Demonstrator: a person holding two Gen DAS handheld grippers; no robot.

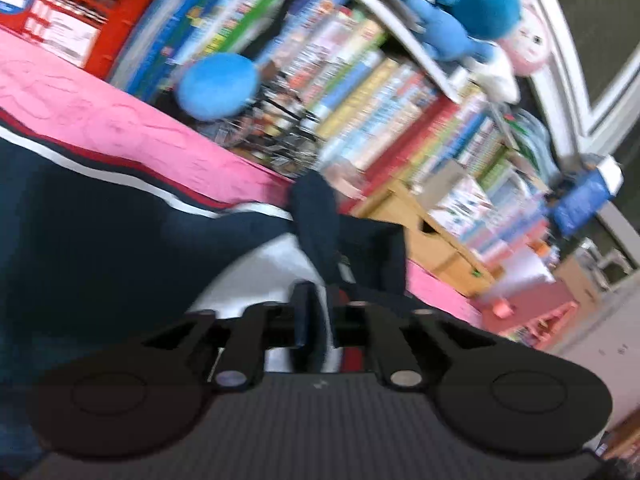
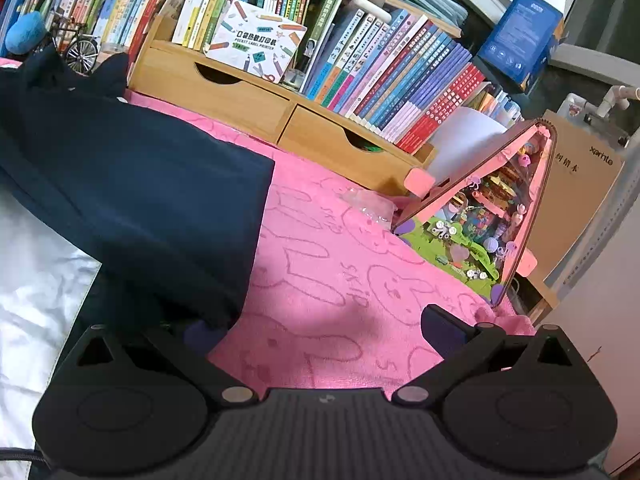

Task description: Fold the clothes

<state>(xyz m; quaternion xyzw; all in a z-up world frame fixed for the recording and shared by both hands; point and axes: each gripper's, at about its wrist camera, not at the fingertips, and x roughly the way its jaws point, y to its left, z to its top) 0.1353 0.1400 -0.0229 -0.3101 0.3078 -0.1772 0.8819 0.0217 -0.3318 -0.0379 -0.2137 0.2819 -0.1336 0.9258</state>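
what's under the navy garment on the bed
The navy garment lies on the pink blanket, with white fabric showing at its near left edge. Whatever lies directly beneath its middle is covered.

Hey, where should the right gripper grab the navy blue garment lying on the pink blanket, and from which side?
Grip the navy blue garment at its straight free edge near the lower corner, coming in from the bare pink blanket side. That edge lies flat and exposed, so one finger of the open right gripper could likely slide under.
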